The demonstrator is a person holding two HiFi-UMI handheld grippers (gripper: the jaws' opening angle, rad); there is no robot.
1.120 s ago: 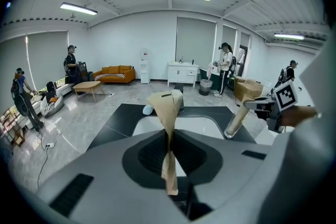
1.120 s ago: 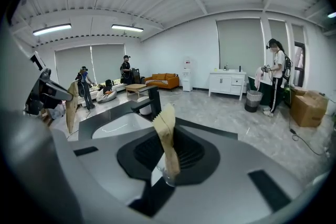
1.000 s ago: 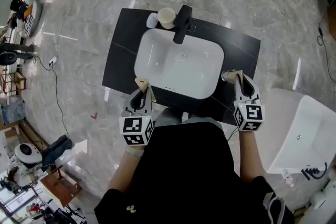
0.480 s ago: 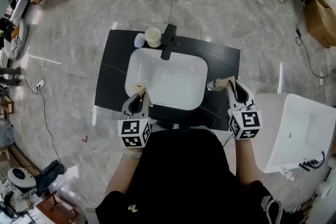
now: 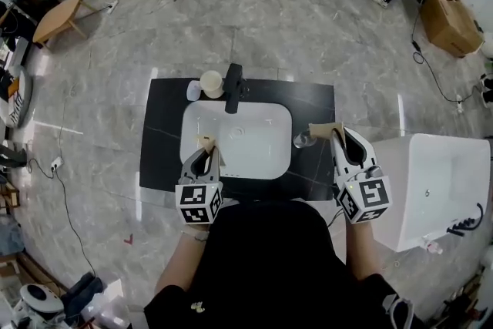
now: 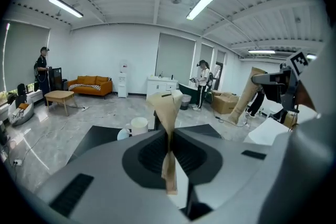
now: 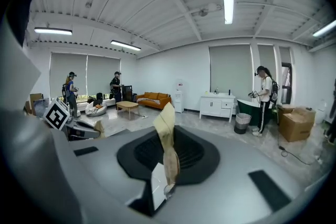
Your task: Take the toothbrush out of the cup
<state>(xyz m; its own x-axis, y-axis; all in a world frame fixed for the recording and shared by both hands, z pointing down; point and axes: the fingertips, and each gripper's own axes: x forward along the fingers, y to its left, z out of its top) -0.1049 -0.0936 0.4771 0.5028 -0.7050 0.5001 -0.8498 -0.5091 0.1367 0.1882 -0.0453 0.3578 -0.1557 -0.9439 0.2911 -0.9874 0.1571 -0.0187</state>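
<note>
One cup (image 5: 212, 83) stands at the back of the black counter (image 5: 158, 142), just left of the one tap (image 5: 233, 86). The toothbrush is too small to make out there. One little white thing (image 5: 193, 90) sits just beside the cup. One white sink (image 5: 258, 119) fills the middle. Your two grippers are near the front, well apart from the cup. Your left gripper (image 5: 206, 144) is pinched closed with nothing in it, and so is your right gripper (image 5: 322, 129). Each has one cube (image 5: 199, 202) showing black-and-white squares.
</note>
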